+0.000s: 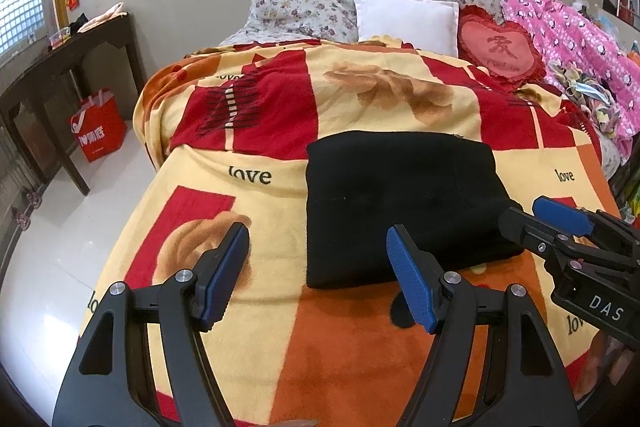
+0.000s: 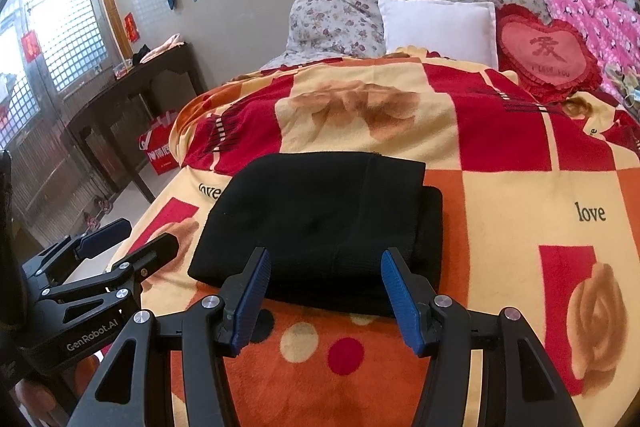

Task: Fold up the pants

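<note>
Folded black pants [image 1: 404, 203] on blanket [image 1: 248, 167]

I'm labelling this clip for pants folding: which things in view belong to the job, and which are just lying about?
Belongs to the job:
black pants, folded in a compact stack
left hand-held gripper, open
right hand-held gripper, open
blanket under the pants

Lying about:
white pillow
heart cushion
red bag
side table

Bare blanket [image 2: 520, 195] flanks the folded pants [image 2: 320, 219]; pillows [image 2: 436, 27] block beyond.
</note>
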Demonstrator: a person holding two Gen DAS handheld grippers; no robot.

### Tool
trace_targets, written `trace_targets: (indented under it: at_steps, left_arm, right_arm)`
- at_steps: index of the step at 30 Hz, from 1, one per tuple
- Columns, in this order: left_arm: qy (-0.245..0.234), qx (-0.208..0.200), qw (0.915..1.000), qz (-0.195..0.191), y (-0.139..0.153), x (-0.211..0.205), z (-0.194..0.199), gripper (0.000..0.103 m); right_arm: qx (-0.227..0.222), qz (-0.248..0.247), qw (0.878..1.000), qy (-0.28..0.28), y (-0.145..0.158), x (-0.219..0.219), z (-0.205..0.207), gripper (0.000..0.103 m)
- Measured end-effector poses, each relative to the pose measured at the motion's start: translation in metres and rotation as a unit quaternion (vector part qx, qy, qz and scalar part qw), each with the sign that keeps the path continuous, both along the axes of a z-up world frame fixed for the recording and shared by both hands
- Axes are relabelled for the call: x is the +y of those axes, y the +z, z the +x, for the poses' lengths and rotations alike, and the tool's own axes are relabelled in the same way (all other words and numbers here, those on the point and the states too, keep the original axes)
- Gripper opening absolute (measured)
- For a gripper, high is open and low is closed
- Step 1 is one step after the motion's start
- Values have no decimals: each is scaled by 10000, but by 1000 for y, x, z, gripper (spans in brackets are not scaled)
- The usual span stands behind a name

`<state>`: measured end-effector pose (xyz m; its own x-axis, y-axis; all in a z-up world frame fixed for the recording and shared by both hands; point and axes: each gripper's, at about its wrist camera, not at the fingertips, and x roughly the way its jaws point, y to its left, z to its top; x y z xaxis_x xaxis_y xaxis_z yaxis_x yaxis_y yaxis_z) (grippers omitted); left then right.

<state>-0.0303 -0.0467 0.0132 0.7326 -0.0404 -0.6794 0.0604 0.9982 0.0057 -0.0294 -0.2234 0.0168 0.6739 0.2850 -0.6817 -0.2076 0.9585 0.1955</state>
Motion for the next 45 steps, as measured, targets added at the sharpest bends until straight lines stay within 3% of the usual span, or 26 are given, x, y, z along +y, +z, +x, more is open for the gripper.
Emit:
trace_targets:
  at_steps: [23, 29, 34, 38, 45]
  left_arm:
    - [-27, 126, 9999, -62, -9, -1, 5, 72]
    - [-113, 162, 9996, -188, -11, -4, 9, 72]
    - [-300, 92, 9991, -277, -11, -11, 16, 72]
    - [-324, -26, 9994, -108, -13, -19, 20, 72]
    - [-184, -17, 9998, 45, -23, -16, 32, 72]
  right_arm:
    - [114, 37, 9999, -30, -10, -5, 3, 56]
    - [143, -95, 9989, -435, -17, -39, 6, 56]
    - [203, -485, 9944, -917, -33, -83, 21, 56]
    - [358, -834, 9880, -1253, -50, -120, 40, 56]
    - [637, -1022, 9785, -1677, -72, -161, 67, 57]
